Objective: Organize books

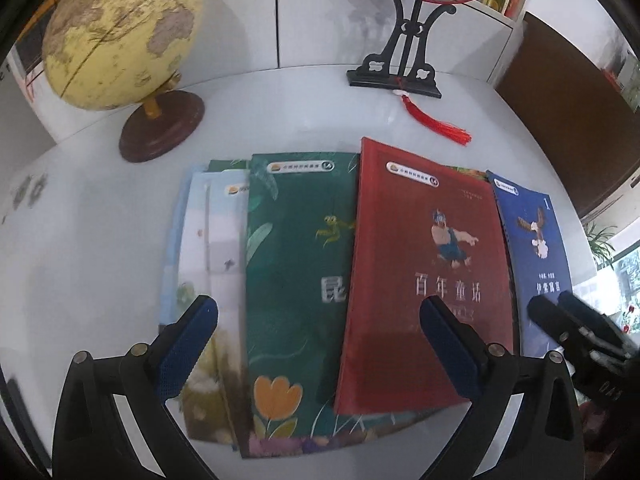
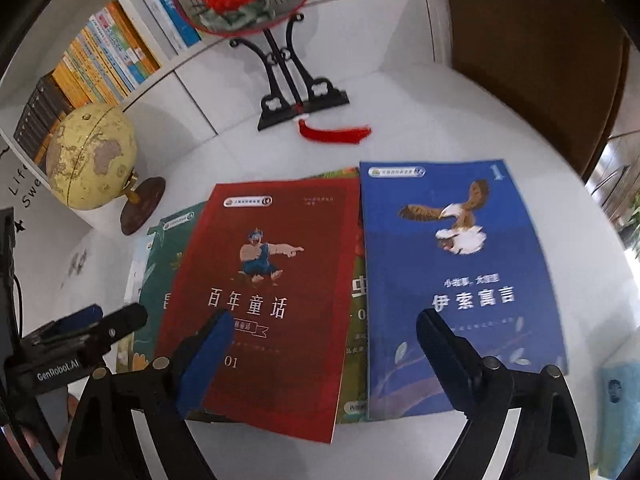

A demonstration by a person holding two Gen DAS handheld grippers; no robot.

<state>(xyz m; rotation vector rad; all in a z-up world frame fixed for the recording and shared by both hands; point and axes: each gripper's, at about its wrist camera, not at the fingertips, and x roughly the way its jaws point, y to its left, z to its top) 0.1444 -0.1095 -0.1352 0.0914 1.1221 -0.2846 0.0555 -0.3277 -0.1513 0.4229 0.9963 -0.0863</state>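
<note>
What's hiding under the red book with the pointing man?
The red book lies partly over a dark green book on its left, and over another book with a green-yellow cover peeking out on its right. The covered parts of both can't be seen.

red book (image 2: 260, 300) overlapping green book (image 1: 296, 280); blue book (image 2: 460, 284) alongside

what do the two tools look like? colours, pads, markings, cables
Both tools match: matte black frames with two angular fingers, silver round pivot pins at the knuckles, and dark blue textured pads on the inner faces. The left tool carries white "GenRobot.AI" lettering on its body. Right tool looks the same. No sleeves visible.
</note>
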